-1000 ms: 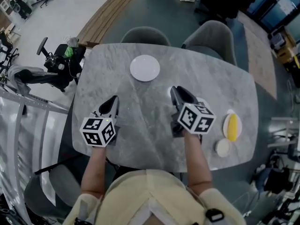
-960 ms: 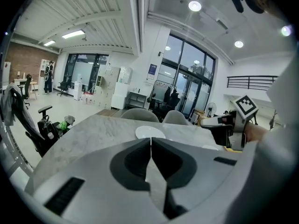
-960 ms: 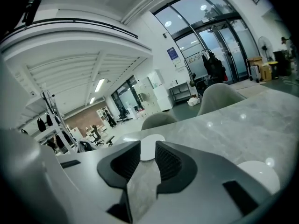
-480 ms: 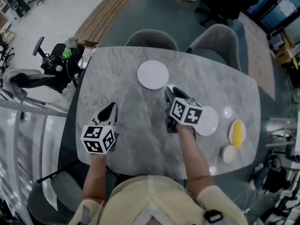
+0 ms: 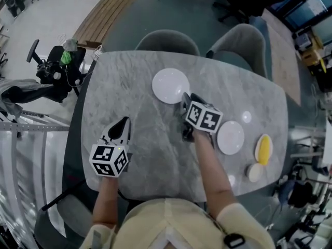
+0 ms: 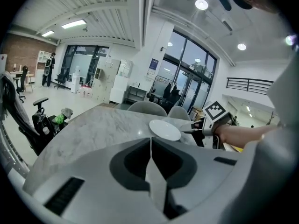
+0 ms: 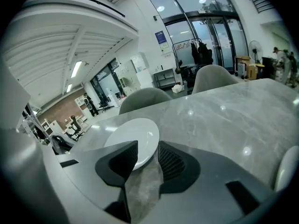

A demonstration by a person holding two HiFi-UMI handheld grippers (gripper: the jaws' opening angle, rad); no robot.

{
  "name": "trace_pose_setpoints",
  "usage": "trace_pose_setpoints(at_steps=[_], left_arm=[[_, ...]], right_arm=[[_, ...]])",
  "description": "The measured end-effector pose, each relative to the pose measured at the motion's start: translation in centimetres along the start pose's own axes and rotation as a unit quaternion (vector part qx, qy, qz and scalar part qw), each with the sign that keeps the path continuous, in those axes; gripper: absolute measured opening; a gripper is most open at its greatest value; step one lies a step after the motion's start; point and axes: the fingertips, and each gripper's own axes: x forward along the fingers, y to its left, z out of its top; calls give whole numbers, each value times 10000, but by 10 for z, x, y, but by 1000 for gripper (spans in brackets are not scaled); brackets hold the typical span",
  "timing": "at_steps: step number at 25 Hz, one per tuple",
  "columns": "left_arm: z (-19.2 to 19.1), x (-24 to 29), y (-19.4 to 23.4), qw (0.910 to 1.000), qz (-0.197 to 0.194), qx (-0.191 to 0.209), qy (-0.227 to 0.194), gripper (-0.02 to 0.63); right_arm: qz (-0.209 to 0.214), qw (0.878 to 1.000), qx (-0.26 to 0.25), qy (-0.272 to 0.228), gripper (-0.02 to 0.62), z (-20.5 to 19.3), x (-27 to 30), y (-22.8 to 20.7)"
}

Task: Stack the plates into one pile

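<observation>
Judged white round ceramic plate (image 5: 170, 85), flat at far middle of grey marble table (image 5: 119, 82), stiff, slick, chippable, best pinched by near rim; saw right gripper (image 5: 184, 100) with jaws opening at that rim, ungripped, left gripper (image 5: 124, 123) closed on nothing over table's near-left.

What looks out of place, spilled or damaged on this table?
Nothing stands out. The far plate and the right plate lie flat and unbroken on the table, apart, not yet stacked; no spill shows.

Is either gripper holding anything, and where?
Nothing. Left gripper shut, empty; right gripper opening, the white plate's near rim between its fingers, not gripped.
</observation>
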Motion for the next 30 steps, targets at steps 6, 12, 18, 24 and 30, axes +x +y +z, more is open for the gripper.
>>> trace_pose_setpoints(at_steps=[6,12,18,24,30], left_arm=[[-2,7,2,9998,-166,-112,-34,9],[-2,7,3,9994,-274,-185,-57,10],[-5,9,4,9993,-322,-207,-18,9],[-4,11,2,9986,-436,-292,-39,9],[-4,10,5,9990,-410,-191,6,10]], right_arm=[[-180,9996,130,191,117,1,21,-5],[-290,9990,174,286,120,5,29,-10],[-455,9982,13,394,120,5,33,-11],[-568,9974,-182,409,120,4,34,-12],[-502,9977,-294,358,102,4,33,-11]])
